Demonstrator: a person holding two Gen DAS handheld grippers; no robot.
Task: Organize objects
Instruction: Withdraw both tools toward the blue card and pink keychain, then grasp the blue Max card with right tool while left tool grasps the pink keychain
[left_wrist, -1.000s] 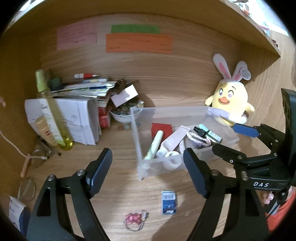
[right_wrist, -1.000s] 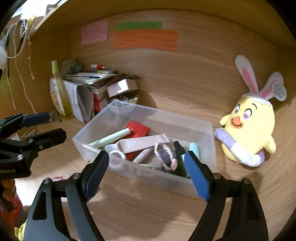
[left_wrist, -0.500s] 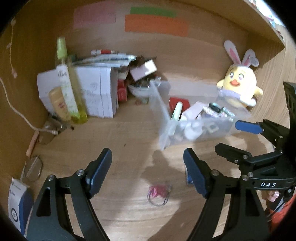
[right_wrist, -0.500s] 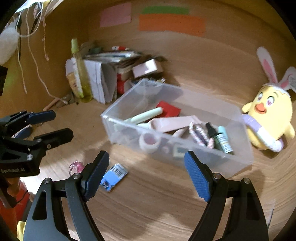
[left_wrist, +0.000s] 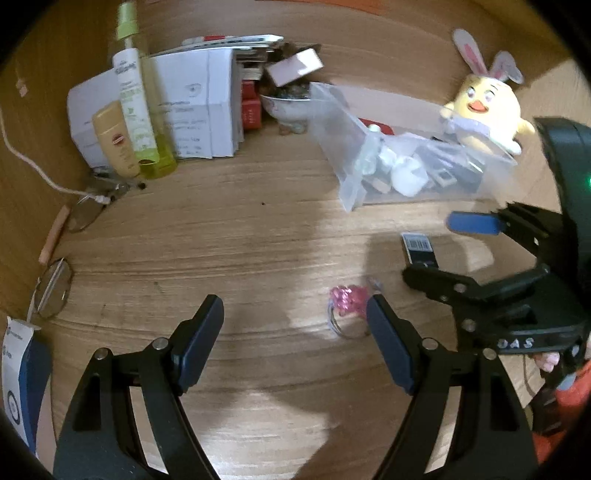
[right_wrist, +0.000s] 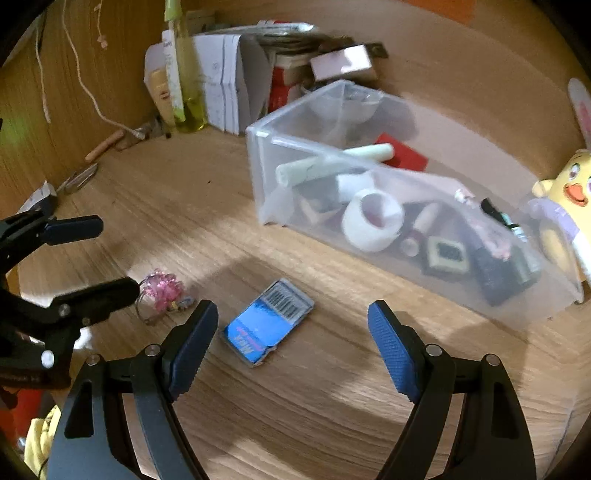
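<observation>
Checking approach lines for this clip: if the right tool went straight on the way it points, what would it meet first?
Most likely the blue packet, lying flat on the wooden desk just ahead of the open right tool. The clear bin sits further beyond; depth is uncertain.

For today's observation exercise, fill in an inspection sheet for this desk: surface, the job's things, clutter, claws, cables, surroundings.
Surface: wooden desk, shadows on it.
Job's things: clear bin holding small items, a tape roll among them; blue card packet and pink keyring lie loose outside it.
Clutter: spray bottle, papers, bowl, glasses.
Claws: left claw open, empty; right claw open, above the packet.
Cables: white cord at the left wall.
Surroundings: plush chick, wooden back wall.
</observation>
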